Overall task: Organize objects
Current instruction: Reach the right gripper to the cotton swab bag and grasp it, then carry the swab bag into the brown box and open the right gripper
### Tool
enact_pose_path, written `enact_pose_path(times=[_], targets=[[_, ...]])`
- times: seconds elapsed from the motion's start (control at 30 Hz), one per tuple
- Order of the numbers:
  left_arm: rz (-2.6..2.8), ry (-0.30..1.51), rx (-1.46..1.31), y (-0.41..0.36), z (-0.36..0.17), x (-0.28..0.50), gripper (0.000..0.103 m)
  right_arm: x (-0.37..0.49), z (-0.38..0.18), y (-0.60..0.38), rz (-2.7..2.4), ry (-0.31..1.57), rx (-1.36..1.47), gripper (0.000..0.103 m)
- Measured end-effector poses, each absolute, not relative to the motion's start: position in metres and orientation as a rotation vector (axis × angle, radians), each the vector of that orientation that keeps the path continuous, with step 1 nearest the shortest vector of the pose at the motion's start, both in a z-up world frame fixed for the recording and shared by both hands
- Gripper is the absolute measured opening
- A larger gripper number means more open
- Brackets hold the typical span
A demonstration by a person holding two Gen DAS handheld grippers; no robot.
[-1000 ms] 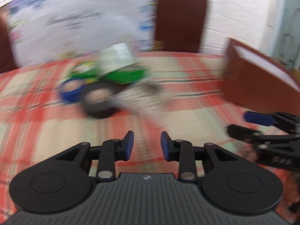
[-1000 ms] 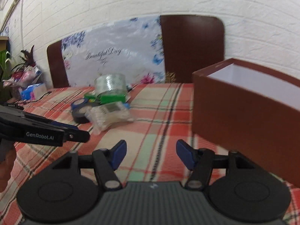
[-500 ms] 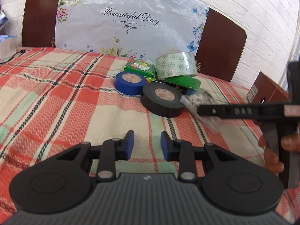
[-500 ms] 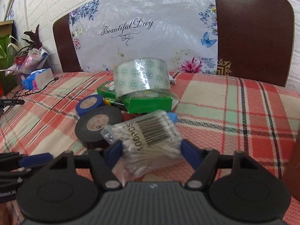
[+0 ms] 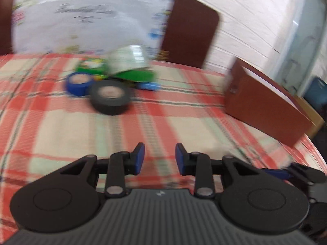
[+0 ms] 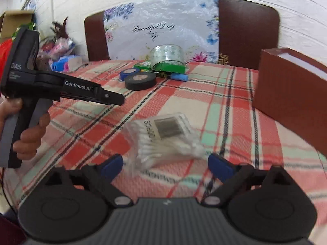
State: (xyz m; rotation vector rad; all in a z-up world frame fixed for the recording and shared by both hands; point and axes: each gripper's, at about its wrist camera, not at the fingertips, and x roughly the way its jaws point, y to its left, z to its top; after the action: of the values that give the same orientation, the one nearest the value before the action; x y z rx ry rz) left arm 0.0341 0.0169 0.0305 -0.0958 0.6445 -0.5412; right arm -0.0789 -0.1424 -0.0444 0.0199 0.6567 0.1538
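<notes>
Right wrist view takes in a table under a red, cream and green checked cloth (image 6: 214,106), with a tall brown cardboard box (image 6: 290,94) standing open-topped at its right edge. Far across the cloth sits a cluster: a roll of clear patterned packing tape (image 6: 166,54) atop a flat green carton (image 6: 169,67), a black roll of tape (image 6: 140,80) in front, a smaller blue roll of tape (image 6: 127,74) just left of that. Nearer lies a clear plastic bag of cotton swabs (image 6: 165,137), flat on the cloth just beyond the right gripper (image 6: 166,164), whose blue-padded jaws are spreading wide, touching nothing. At the left a hand (image 6: 24,128) holds the left gripper (image 5: 160,156); in its own blurred view its jaws stand narrowly apart and empty above the cloth.
</notes>
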Motion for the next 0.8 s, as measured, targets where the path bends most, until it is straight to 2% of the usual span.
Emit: enact_pose_path(times=[0.1, 0.2, 0.23, 0.3, 0.33, 0.37, 0.4, 0.43, 0.53, 0.8], targets=[[-0.654, 0.657, -0.027, -0.015, 0.039, 0.022, 0.036, -0.081, -0.044, -0.144, 0.158, 0.661, 0.049, 0.091], [-0.682, 0.725, 0.041, -0.037, 0.032, 0.022, 0.037, -0.072, -0.047, -0.144, 0.154, 0.687, 0.036, 0.084], [-0.666, 0.74, 0.064, -0.042, 0.026, 0.023, 0.042, -0.067, -0.049, -0.143, 0.156, 0.7, 0.034, 0.078], [-0.674, 0.756, 0.01, -0.039, 0.02, 0.026, 0.041, -0.056, -0.054, -0.141, 0.161, 0.711, 0.017, 0.069], [-0.671, 0.783, -0.024, -0.038, 0.02, 0.028, 0.041, -0.052, -0.055, -0.139, 0.161, 0.704, -0.004, 0.059], [-0.669, 0.793, -0.033, -0.038, 0.023, 0.029, 0.039, -0.049, -0.055, -0.137, 0.167, 0.697, -0.018, 0.058], [-0.664, 0.792, -0.022, -0.042, 0.027, 0.028, 0.037, -0.047, -0.055, -0.137, 0.175, 0.689, -0.023, 0.047], [-0.662, 0.788, -0.008, -0.045, 0.032, 0.028, 0.035, -0.046, -0.054, -0.137, 0.184, 0.681, -0.024, 0.04], [-0.7, 0.729, -0.012, -0.062, 0.062, 0.029, 0.034, -0.05, -0.045, -0.142, 0.143, 0.619, -0.049, 0.035], [-0.888, 0.497, 0.017, -0.166, 0.144, 0.058, 0.034, -0.048, 0.028, -0.226, -0.112, 0.361, -0.074, 0.034]])
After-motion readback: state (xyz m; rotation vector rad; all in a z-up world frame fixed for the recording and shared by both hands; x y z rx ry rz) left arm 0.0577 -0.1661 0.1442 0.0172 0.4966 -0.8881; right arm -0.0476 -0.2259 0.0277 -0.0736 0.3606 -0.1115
